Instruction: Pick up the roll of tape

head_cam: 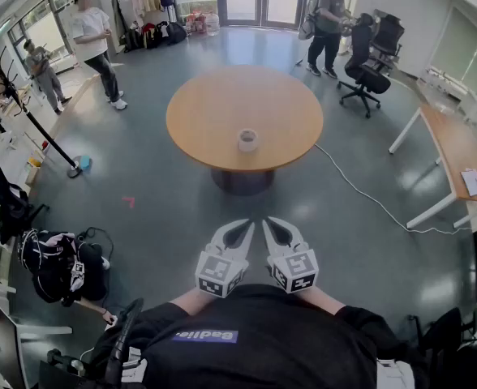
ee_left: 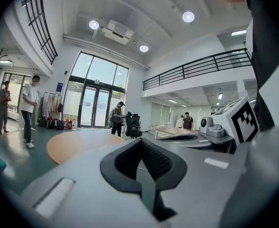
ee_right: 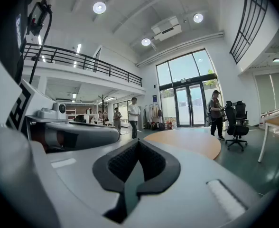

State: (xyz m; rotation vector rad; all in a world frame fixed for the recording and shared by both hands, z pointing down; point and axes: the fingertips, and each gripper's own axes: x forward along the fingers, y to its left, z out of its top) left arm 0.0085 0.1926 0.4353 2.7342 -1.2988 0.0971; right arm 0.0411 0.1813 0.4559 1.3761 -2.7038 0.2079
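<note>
The roll of tape (head_cam: 247,140) is a small white ring standing near the front edge of the round wooden table (head_cam: 214,104). My left gripper (head_cam: 239,235) and right gripper (head_cam: 273,232) hang side by side close to my body, well short of the table, and point level toward it. Both are shut with nothing between their pads. In the left gripper view the left gripper (ee_left: 140,142) shows its tips together with the table (ee_left: 78,144) beyond; the tape is not visible there. The right gripper (ee_right: 138,142) looks the same, and the table (ee_right: 191,141) lies ahead to its right.
Grey floor lies between me and the table. A white cable (head_cam: 368,194) runs along the floor at right toward a long desk (head_cam: 457,148). A black office chair (head_cam: 370,75) and a person (head_cam: 328,23) are at the far right, other people (head_cam: 96,43) at the far left, and bags (head_cam: 60,266) at my near left.
</note>
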